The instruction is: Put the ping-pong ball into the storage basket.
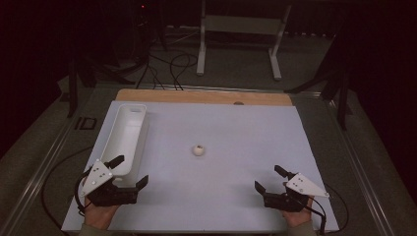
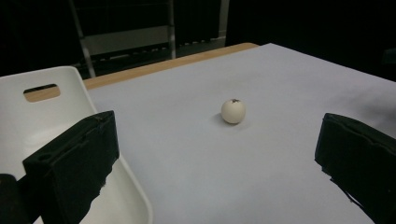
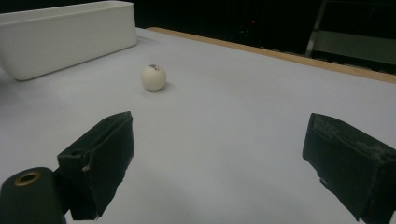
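A small white ball [image 1: 198, 150] with a dark mark on top lies near the middle of the pale mat [image 1: 236, 132]. The left gripper view has the ball [image 2: 233, 111] ahead between the jaws, and the right gripper view has it [image 3: 153, 77] ahead to the left. A long white bin [image 1: 124, 137] stands along the mat's left side. My left gripper [image 1: 129, 171] is open at the near left, one jaw over the bin's near end. My right gripper [image 1: 269, 178] is open at the near right, nothing between its jaws.
The mat lies on a wooden board whose far edge [image 1: 206, 96] shows as a tan strip. Beyond it, a white metal stand [image 1: 236, 34] and loose cables [image 1: 167, 69] sit on the dark floor. The bin [image 2: 28, 116] has a handle slot in its end wall.
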Action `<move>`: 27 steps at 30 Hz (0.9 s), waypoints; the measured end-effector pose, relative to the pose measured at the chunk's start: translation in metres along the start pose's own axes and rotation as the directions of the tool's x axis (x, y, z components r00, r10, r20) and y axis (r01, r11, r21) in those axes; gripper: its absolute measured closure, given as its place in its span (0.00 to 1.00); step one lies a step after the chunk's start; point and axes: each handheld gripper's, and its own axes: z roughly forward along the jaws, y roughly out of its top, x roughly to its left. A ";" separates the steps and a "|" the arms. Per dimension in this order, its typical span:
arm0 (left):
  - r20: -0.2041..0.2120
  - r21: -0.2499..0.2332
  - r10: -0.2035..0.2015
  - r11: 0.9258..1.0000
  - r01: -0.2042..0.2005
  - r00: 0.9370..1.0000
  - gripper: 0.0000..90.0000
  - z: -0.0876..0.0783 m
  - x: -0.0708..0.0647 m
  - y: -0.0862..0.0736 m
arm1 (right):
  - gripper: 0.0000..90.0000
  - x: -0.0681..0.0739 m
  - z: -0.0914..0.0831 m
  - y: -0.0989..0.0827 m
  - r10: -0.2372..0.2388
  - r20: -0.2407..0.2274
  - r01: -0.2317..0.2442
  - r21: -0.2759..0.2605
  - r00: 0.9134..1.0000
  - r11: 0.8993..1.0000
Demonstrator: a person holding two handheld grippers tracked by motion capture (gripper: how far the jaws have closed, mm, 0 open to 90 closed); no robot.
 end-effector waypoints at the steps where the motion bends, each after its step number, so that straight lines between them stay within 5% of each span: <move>1: 0.000 0.000 0.000 1.000 0.000 1.000 0.00 0.000 0.000 0.000 | 0.10 0.000 0.000 0.000 0.001 -0.001 -0.001 -0.001 1.000 1.000; 27: 0.039 0.074 0.034 0.997 -0.037 0.999 0.00 0.026 0.002 0.020 | 0.10 0.000 0.004 0.000 -0.003 -0.001 0.003 0.007 1.000 1.000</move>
